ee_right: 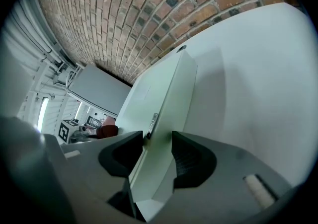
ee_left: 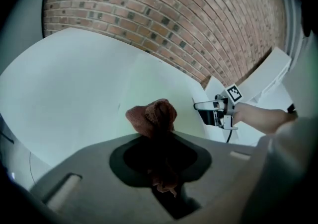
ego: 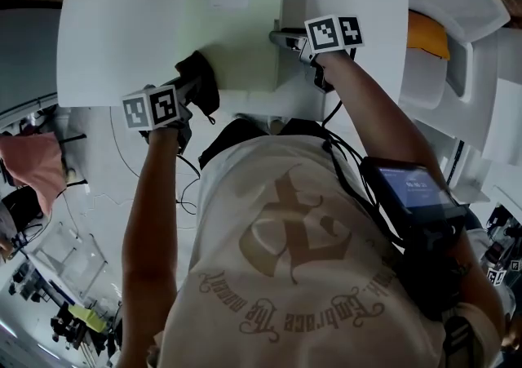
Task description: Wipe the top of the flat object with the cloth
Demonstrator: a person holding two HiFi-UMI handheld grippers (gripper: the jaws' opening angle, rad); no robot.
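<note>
Across the far half of the head view: white table top [ego: 114, 40], bare on both flanks, with a red-brown brick wall [ee_left: 174, 14] behind it. Lying flat on the table, toward its right half, is the pale flat rectangular slab [ego: 236, 24]. Its near edge sits close to the table's near edge, just ahead of the person's chest.

Right gripper [ego: 281, 37] comes in from the slab's right side. Jaws stand wide apart, astride the long right edge, one over the top face and the other on the table side. The edge fills the gap and the pads look to bear on it. Reads as a clamp to stop the slab sliding under the wipe. The grip takes only the edge, so nearly the whole top is free.

Left gripper [ego: 186, 93] is closed on the dark reddish-brown cloth [ego: 204, 77]. Cloth is bunched, with a wad poking out past the jaw tips and a tail hanging back between them. With the wad forward, fabric rather than jaw would meet the surface. Cloth sits at the slab's near-left corner; contact with the top is not certain from either view.

Room: open run from that corner toward the far edge and across to the right. The clamping gripper limits the right side. Left and far edges give onto bare table, so an overshoot should cost little.
</note>
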